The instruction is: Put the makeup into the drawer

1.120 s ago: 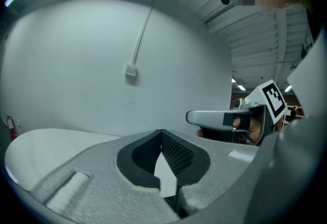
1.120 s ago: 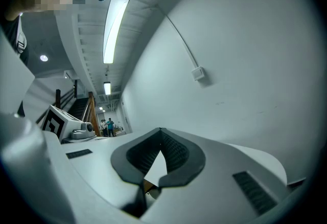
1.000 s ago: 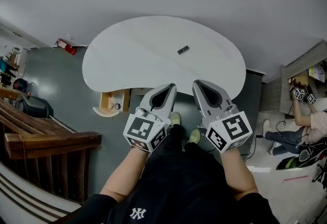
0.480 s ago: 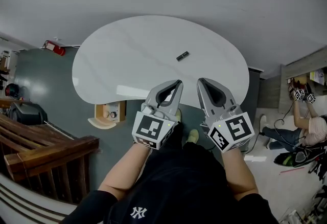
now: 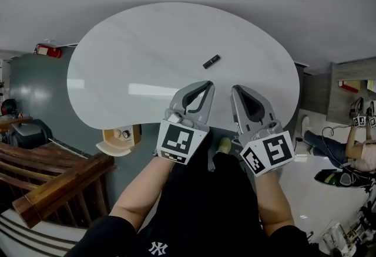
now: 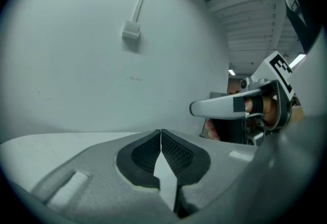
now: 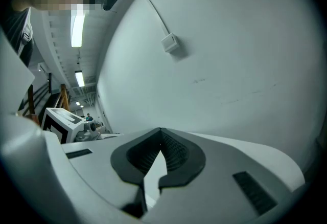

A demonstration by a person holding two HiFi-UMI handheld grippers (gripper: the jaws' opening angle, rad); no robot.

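A small dark makeup stick [image 5: 211, 61] lies alone on the white kidney-shaped table [image 5: 147, 56], right of its middle. Both grippers hover side by side over the table's near edge, short of the makeup. My left gripper [image 5: 208, 83] is shut, its black pads meeting at the tips [image 6: 161, 131], nothing between them. My right gripper [image 5: 235, 88] is shut too, its tips touching [image 7: 160, 129] and empty. A wooden drawer [image 5: 120, 138] stands open under the table's near left edge. The makeup shows in neither gripper view.
A grey wall rises behind the table, with a cable and small box [image 6: 131, 30] on it. A wooden stair railing [image 5: 53, 173] lies at the lower left, a red extinguisher [image 5: 44, 50] at the far left. Another person [image 5: 358, 147] sits on the floor at right.
Both grippers have moved forward and down together, from before the table's edge to over it. The table looms larger in the head view. Both stay shut.
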